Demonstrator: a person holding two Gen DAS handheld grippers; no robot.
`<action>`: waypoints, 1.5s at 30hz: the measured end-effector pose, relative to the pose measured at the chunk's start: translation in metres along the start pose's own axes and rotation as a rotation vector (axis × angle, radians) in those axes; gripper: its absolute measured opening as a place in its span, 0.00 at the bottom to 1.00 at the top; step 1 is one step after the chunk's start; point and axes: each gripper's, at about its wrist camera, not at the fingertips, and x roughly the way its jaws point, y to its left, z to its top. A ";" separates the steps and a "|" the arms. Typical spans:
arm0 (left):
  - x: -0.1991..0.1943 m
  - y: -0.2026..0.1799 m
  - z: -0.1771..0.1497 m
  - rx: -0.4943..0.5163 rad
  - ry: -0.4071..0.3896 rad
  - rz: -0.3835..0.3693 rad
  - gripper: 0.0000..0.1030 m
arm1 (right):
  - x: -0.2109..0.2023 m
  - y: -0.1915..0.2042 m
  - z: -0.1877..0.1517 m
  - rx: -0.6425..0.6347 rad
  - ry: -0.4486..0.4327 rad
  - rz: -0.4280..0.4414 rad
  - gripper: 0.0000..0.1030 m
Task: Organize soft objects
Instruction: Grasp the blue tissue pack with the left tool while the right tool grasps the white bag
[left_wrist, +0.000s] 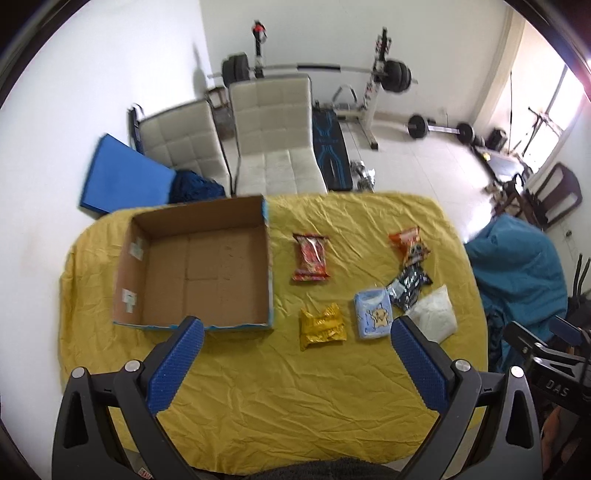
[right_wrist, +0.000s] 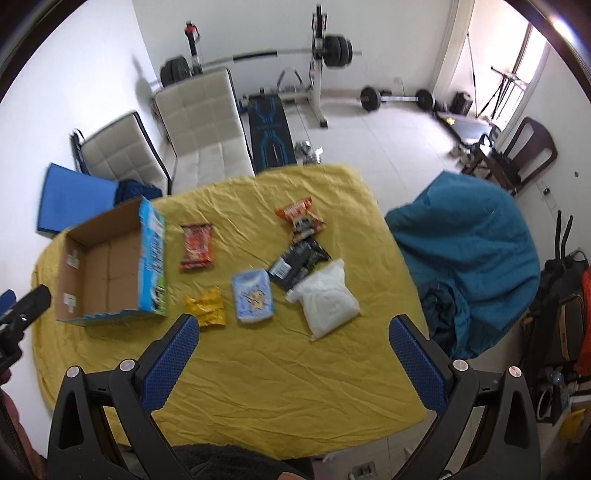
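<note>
An empty open cardboard box (left_wrist: 201, 275) (right_wrist: 107, 275) sits on the left of the yellow-clothed table (left_wrist: 280, 398) (right_wrist: 280, 387). To its right lie soft packets: a red one (left_wrist: 311, 257) (right_wrist: 197, 245), a yellow one (left_wrist: 322, 326) (right_wrist: 208, 307), a light blue one (left_wrist: 372, 313) (right_wrist: 253, 296), an orange one (left_wrist: 409, 245) (right_wrist: 301, 218), a black one (left_wrist: 409, 287) (right_wrist: 297, 264) and a white one (left_wrist: 436, 318) (right_wrist: 327, 298). My left gripper (left_wrist: 295, 330) and right gripper (right_wrist: 295, 326) are open and empty above the table's near side.
Two beige padded chairs (left_wrist: 273, 140) (right_wrist: 207, 125) stand behind the table. A blue mat (left_wrist: 125, 179) leans at the back left. A teal beanbag (right_wrist: 469, 266) sits right of the table. Weight bench and barbells (left_wrist: 369, 74) line the far wall.
</note>
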 end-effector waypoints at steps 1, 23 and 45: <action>0.014 -0.005 0.001 0.006 0.027 -0.006 1.00 | 0.022 -0.007 0.003 -0.005 0.034 -0.002 1.00; 0.316 -0.110 -0.006 0.029 0.569 -0.103 1.00 | 0.350 -0.046 -0.006 -0.270 0.515 0.074 1.00; 0.380 -0.167 -0.070 0.136 0.642 -0.091 0.43 | 0.397 -0.098 -0.044 -0.003 0.617 0.025 0.76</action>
